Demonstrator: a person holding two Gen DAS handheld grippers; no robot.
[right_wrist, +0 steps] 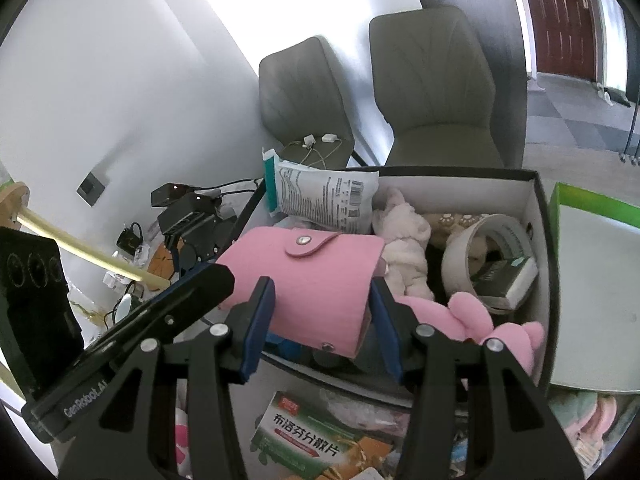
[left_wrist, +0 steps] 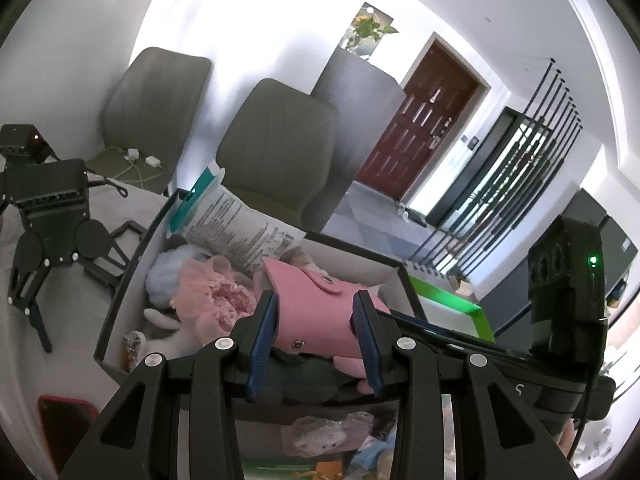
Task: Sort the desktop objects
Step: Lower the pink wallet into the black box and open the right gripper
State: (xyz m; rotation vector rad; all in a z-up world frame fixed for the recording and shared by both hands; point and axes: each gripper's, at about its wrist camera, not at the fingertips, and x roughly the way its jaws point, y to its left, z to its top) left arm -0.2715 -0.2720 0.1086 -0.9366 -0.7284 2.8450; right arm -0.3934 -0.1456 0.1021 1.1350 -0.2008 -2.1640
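A pink felt wallet point(right_wrist: 320, 280) with a snap flap hangs over the near rim of a dark storage box point(right_wrist: 538, 184). My right gripper point(right_wrist: 320, 324) is shut on the wallet, its blue pads against both sides. In the left wrist view the same wallet point(left_wrist: 316, 304) sits between the blue pads of the gripper point(left_wrist: 316, 332) seen there, over the box point(left_wrist: 120, 280). The other gripper's black body crosses the right of the left wrist view point(left_wrist: 500, 364) and the left of the right wrist view point(right_wrist: 132, 332). I cannot tell whether it grips.
The box holds plush toys point(right_wrist: 404, 240), a white packet point(right_wrist: 324, 196), a tape roll point(right_wrist: 488, 248) and a pink plush point(right_wrist: 476, 316). A medicine carton point(right_wrist: 316, 432) lies in front. A green-edged lid point(right_wrist: 592, 208) is right. Two grey chairs point(right_wrist: 436, 84) stand behind. Spare grippers point(left_wrist: 48, 216) lie left.
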